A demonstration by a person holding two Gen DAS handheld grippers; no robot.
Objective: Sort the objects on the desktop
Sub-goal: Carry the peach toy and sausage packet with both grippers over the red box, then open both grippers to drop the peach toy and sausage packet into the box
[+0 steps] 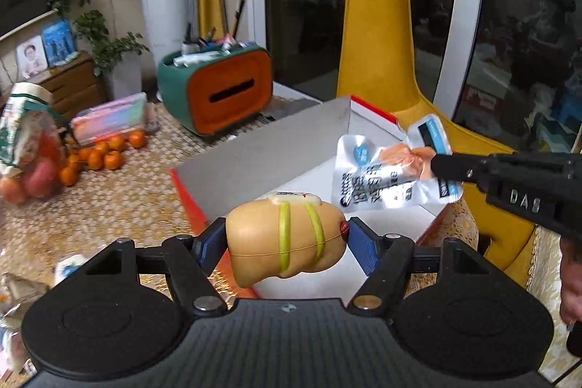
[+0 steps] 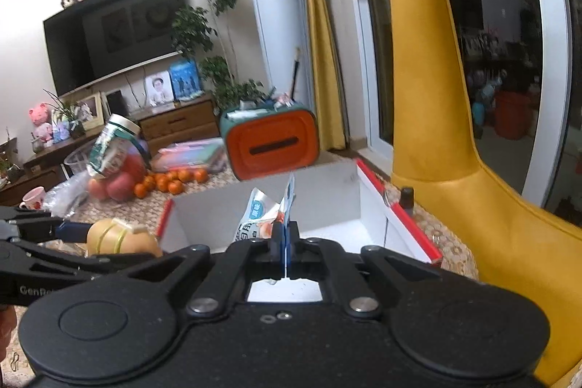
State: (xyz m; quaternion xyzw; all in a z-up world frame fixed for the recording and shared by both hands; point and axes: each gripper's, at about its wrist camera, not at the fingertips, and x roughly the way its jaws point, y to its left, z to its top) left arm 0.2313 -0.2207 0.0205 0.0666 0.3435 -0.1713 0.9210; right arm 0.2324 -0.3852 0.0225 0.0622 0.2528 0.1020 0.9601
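Left claw (image 1: 287,239) clenched on tan rounded plastic toy with two yellow-green bands and a white label on top (image 1: 285,239), blue pads pinching it at both ends, held in the air over the near edge of the open white cardboard box with red rim (image 1: 254,162). Right claw (image 2: 286,242) clenched on edge of white crinkly foil snack pouch with blue and orange print (image 2: 267,215), pouch hanging over the box interior

Judgement: both items are at the drop stage. Bring each a bit lower and further inside the box walls before releasing. The toy looks rounded and likely to roll or bounce off the rim if let go from here. Pouch is light and floppy, should drop flat. Release one at a time so the claws don't clash, they're near each other

Surface has a beige woven cloth (image 1: 120,206). On it behind the box: teal and orange organiser box with a slot (image 1: 222,90) stuffed with pens, pile of small oranges (image 1: 100,153), bagged apples, pastel packet. Yellow chair (image 2: 454,170) just beside the box on the right. Room behind: wall TV (image 2: 109,31), wooden cabinet, potted plant, yellow curtain, dark glass door
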